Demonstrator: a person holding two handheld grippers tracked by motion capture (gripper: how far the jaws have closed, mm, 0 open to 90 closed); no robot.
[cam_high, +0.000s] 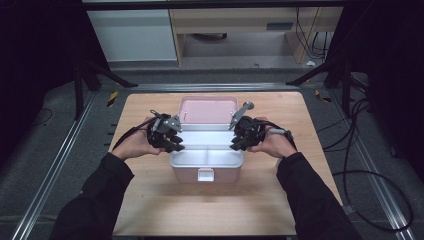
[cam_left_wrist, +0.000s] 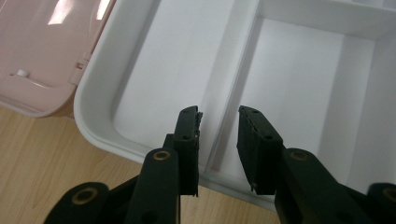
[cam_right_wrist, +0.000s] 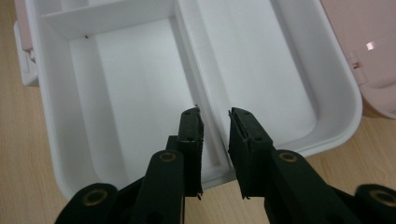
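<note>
Pink storage box (cam_high: 206, 172) at table centre, lid (cam_high: 208, 110) open and tilted back on the far side, white inner tray (cam_left_wrist: 154, 84) seated in the body, dividers forming one long compartment and two smaller ones, white front latch (cam_high: 205, 174) facing the person

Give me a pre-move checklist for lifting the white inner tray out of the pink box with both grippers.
1. Lid open and out of the way: ok, it lies back behind the box.
2. Left gripper astride the tray's dividing wall: ok, one jaw on each side.
3. Right gripper astride the wall at the tray's other end: ok.
4. Pads pressing on the wall: not ok, gaps show on both grippers.
5. White tray compartments free of loose items: ok.
6. Tray free to lift from the box: cannot tell.
</note>
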